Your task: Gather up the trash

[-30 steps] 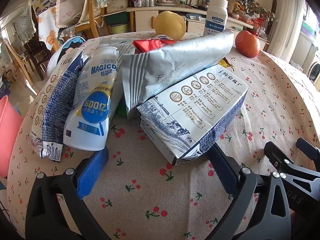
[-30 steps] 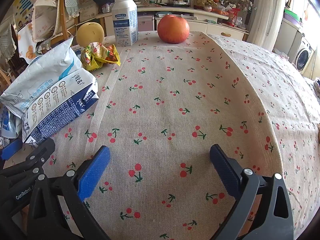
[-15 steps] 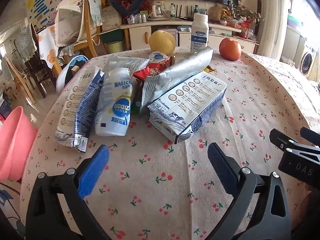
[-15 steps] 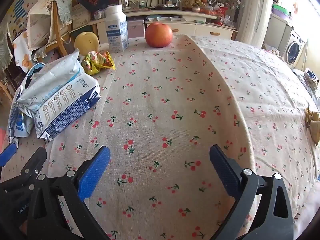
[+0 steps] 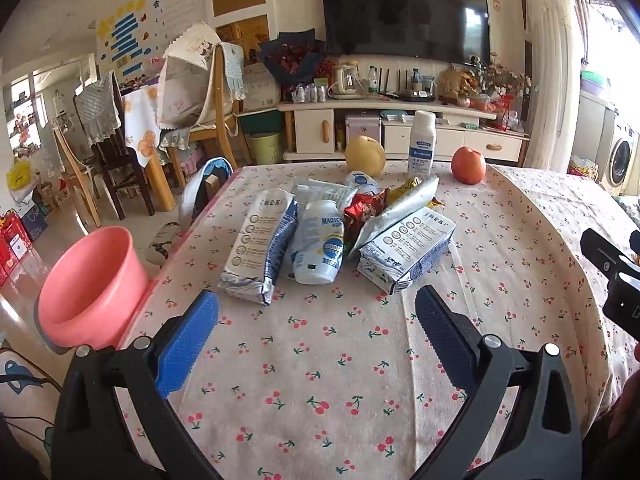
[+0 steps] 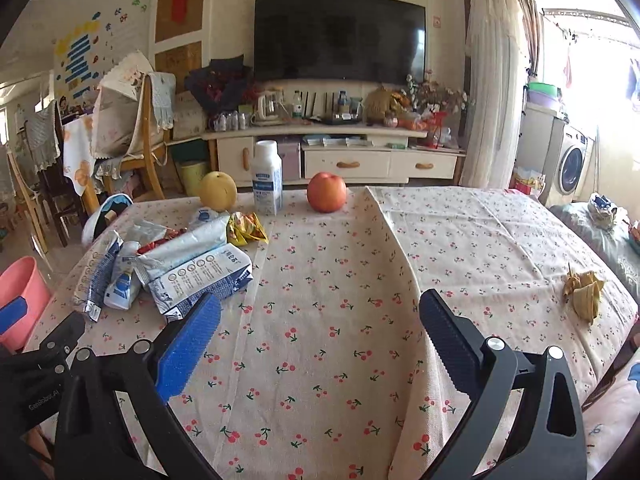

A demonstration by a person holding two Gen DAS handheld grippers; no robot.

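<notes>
A heap of trash lies on the cherry-print tablecloth (image 5: pixel 320 360): a flattened milk carton (image 5: pixel 408 254), a second crushed carton (image 5: pixel 262 248), a white squashed bottle (image 5: pixel 322 248), a silver bag (image 5: pixel 404 204) and a red wrapper (image 5: pixel 362 210). The heap also shows at the left in the right wrist view (image 6: pixel 200 276), with a yellow wrapper (image 6: pixel 246 228) behind it. A banana peel (image 6: pixel 582 290) lies at the far right. My left gripper (image 5: pixel 316 328) is open and empty, well short of the heap. My right gripper (image 6: pixel 320 332) is open and empty over bare cloth.
A pink bin (image 5: pixel 92 280) stands off the table's left edge, also in the right wrist view (image 6: pixel 20 292). A pear (image 5: pixel 365 154), a white bottle (image 5: pixel 422 144) and an apple (image 5: pixel 468 165) stand at the table's far edge. Chairs (image 5: pixel 212 112) stand beyond.
Both grippers have pulled back and risen away from the heap, so the trash looks smaller and farther. The pink bin and the banana peel have come into view. Both stay open.
</notes>
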